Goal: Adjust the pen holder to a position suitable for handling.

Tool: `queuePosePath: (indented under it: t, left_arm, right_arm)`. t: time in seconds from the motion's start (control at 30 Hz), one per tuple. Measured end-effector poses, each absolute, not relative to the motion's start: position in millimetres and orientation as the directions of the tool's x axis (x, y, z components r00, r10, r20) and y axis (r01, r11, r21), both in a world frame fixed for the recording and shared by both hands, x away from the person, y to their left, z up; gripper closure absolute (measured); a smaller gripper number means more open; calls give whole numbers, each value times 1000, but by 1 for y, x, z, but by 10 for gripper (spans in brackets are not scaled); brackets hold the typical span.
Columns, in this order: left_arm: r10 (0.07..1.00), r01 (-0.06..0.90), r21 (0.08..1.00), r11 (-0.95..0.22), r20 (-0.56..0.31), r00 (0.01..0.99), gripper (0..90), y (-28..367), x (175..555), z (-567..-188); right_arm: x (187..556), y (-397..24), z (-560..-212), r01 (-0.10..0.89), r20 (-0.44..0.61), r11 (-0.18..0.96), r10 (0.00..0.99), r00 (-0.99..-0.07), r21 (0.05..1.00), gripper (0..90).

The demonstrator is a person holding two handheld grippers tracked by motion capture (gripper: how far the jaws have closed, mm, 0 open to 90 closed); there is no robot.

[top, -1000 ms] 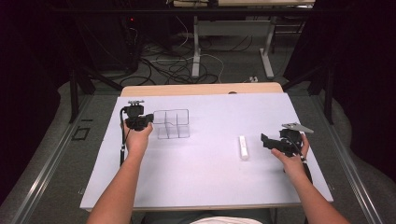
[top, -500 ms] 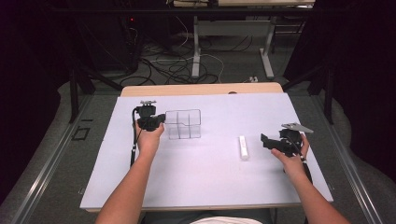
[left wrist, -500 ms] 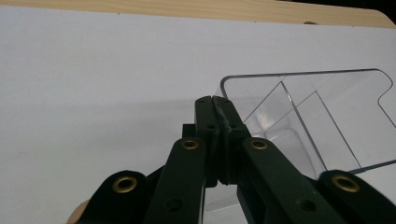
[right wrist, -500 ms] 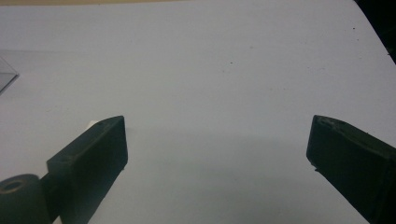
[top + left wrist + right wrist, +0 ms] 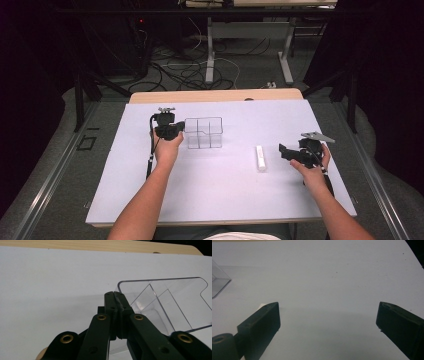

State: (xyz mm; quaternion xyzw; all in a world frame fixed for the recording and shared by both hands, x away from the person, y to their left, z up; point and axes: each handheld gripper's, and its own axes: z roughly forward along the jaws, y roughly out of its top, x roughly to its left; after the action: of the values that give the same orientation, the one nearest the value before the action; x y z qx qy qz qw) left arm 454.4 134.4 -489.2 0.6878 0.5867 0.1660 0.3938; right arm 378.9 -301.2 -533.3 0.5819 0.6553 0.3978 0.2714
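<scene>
A clear plastic box [image 5: 203, 132] with inner dividers stands on the white table top [image 5: 215, 195], left of middle. My left gripper [image 5: 181, 126] is at the box's left wall. In the left gripper view the jaws [image 5: 115, 293] are pressed together on the near corner of the clear box [image 5: 170, 302]. A small white bar [image 5: 260, 158] lies flat to the right of middle. My right gripper [image 5: 283, 150] hovers just right of it, open and holding nothing. In the right gripper view [image 5: 328, 315] a bit of the white bar [image 5: 263, 305] peeks out behind the left jaw.
The white sheet covers a wooden table whose far edge [image 5: 215, 95] shows behind it. Cables [image 5: 190, 65] and table legs [image 5: 210, 50] lie on the floor beyond. A corner of the clear box [image 5: 218, 280] shows at the left of the right gripper view.
My left gripper has moved to the right, and the clear box has slid right with it. The right gripper and the white bar have stayed in place.
</scene>
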Motion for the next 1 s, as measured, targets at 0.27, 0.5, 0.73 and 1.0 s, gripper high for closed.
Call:
queuePosePath:
  t: [0.27, 0.5, 0.73, 1.0]
  left_arm:
    - [929, 670, 742, -22, -232, 288, 900, 132, 459, -490]
    - [927, 665, 746, -25, -232, 295, 900, 129, 461, -491]
    - [923, 661, 750, -24, -238, 303, 898, 132, 459, -488]
    - [921, 653, 757, -16, -243, 305, 839, 142, 453, -483]
  right_arm:
    - [379, -300, -534, 551, 117, -2, 978, -174, 834, 49]
    - [379, -300, -533, 554, 124, -8, 977, -172, 833, 49]
    - [378, -301, -533, 550, 122, -6, 977, -174, 835, 49]
    - [377, -301, -532, 551, 125, -11, 978, -169, 834, 49]
